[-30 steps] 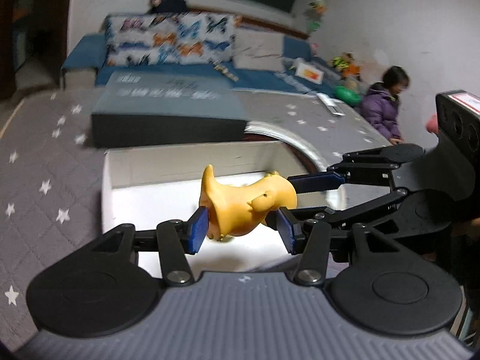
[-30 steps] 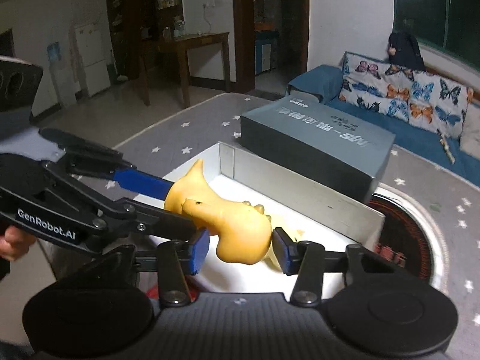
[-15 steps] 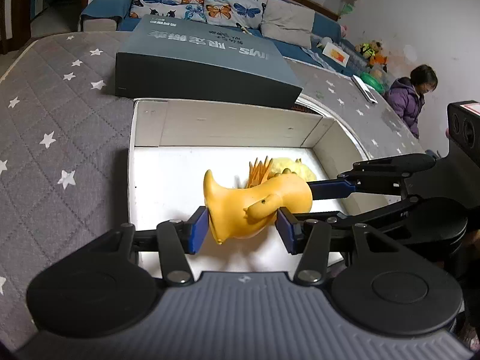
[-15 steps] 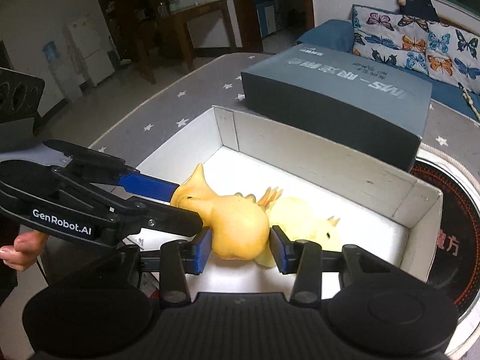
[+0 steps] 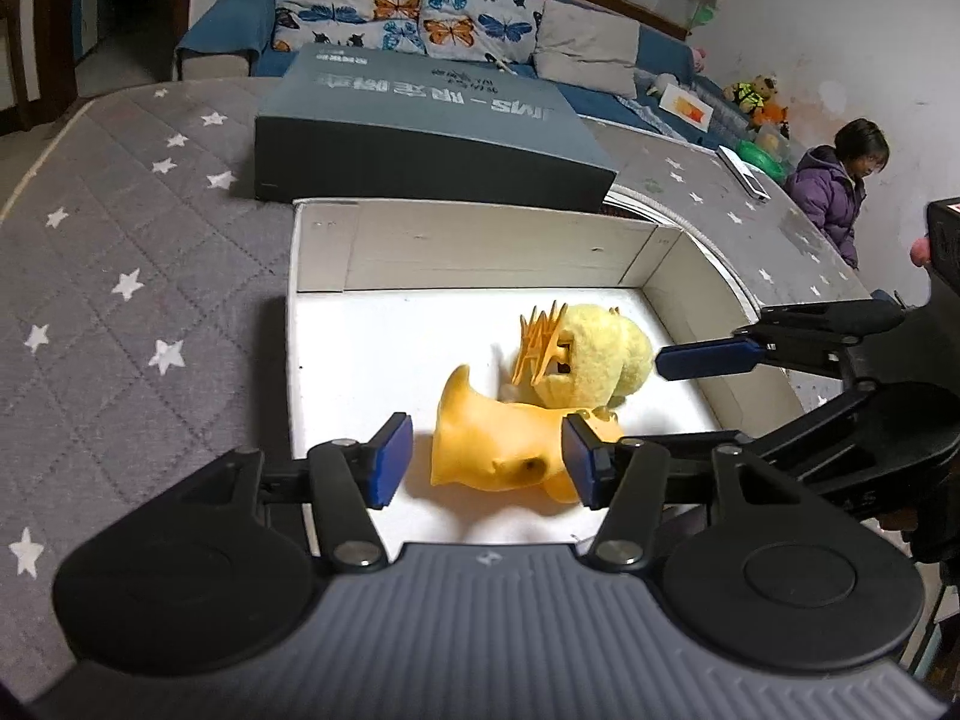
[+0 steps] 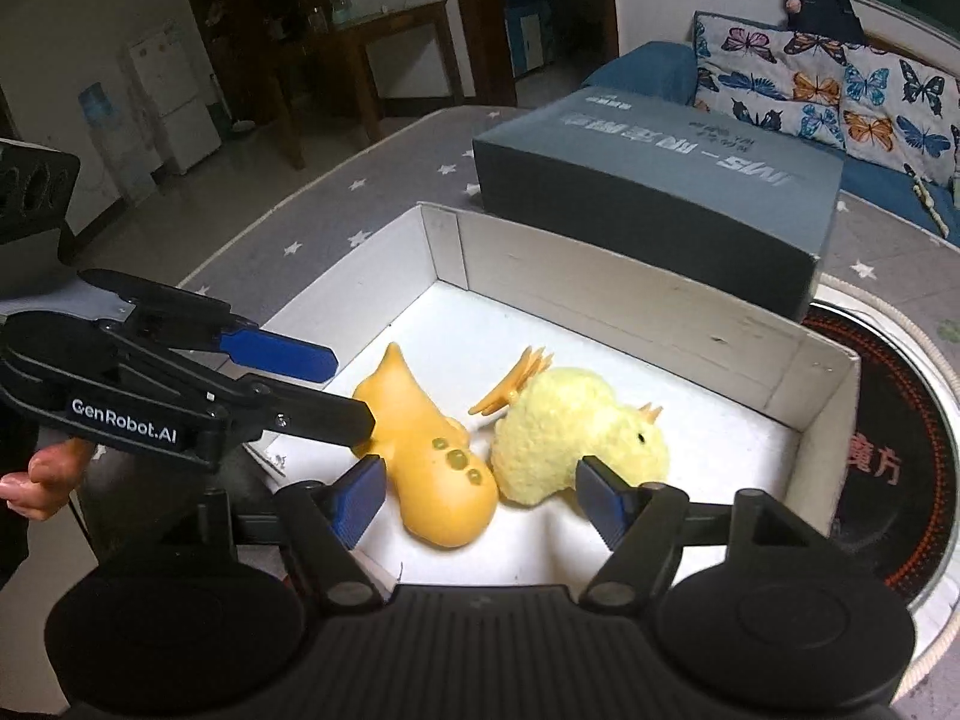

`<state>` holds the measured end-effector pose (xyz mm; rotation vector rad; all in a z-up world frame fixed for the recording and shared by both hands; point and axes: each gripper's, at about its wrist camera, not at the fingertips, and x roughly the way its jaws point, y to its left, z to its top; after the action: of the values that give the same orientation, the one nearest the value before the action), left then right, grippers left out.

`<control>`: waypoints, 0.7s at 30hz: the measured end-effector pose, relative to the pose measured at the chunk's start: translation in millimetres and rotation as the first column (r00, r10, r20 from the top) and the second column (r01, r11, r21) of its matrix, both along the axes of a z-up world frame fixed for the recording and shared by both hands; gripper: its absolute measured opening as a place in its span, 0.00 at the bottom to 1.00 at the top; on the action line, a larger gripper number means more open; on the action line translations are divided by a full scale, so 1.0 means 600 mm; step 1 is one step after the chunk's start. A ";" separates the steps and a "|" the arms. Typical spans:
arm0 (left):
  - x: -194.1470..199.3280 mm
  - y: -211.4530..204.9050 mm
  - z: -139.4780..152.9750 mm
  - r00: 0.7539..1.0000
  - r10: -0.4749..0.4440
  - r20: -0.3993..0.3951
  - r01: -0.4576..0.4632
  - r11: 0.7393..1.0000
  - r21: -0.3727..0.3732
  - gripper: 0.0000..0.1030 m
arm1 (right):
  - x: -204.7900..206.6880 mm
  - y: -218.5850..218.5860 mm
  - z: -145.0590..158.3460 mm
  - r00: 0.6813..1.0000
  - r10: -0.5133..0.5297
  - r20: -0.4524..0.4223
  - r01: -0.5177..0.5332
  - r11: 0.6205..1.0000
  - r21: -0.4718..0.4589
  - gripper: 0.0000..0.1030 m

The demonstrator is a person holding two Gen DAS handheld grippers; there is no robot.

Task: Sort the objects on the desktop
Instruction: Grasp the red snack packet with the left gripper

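The orange rubber toy (image 6: 433, 456) lies on the floor of the white box (image 6: 630, 288), touching the fluffy yellow chick (image 6: 576, 438) beside it. Both grippers stand wide open and hold nothing. The left gripper (image 5: 486, 459) has the toy between its jaws, with a clear gap on the left side. The right gripper (image 6: 480, 501) has the toy near its left jaw and the chick near its right. With the toy resting in the box, the sound move is judged to be lifting each gripper straight up, jaws kept apart, so neither pad drags the toy or nudges the chick.
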<state>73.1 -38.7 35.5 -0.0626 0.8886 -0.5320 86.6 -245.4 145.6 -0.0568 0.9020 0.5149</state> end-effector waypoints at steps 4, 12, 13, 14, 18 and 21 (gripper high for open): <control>-0.030 0.008 0.019 0.999 -0.009 0.040 0.009 1.000 -0.005 0.54 | -0.030 0.002 0.021 0.999 0.010 0.045 -0.009 1.000 -0.005 0.77; -0.104 0.028 0.042 0.996 -0.025 0.090 0.027 0.999 -0.017 0.54 | -0.113 -0.007 0.048 0.994 0.051 0.096 -0.052 0.999 0.010 0.77; -0.114 0.027 0.041 0.995 -0.035 0.088 0.036 0.999 -0.018 0.54 | -0.123 -0.006 0.047 0.994 0.060 0.093 -0.061 0.998 0.013 0.77; -0.122 0.026 0.039 0.995 -0.043 0.086 0.045 0.999 -0.017 0.54 | -0.131 -0.002 0.042 0.994 0.071 0.085 -0.073 0.997 0.013 0.77; -0.140 0.015 0.022 0.996 -0.076 0.052 0.077 0.997 -0.017 0.54 | -0.156 0.015 0.017 0.991 0.124 0.042 -0.124 0.992 0.011 0.77; -0.144 0.004 0.003 0.996 -0.091 0.017 0.091 0.996 -0.011 0.54 | -0.163 0.027 -0.012 0.990 0.142 0.000 -0.142 0.990 0.010 0.77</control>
<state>-13.5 -36.5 37.2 -0.0284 0.8757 -0.6223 -11.3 -229.4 138.7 -0.1126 0.9000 0.6516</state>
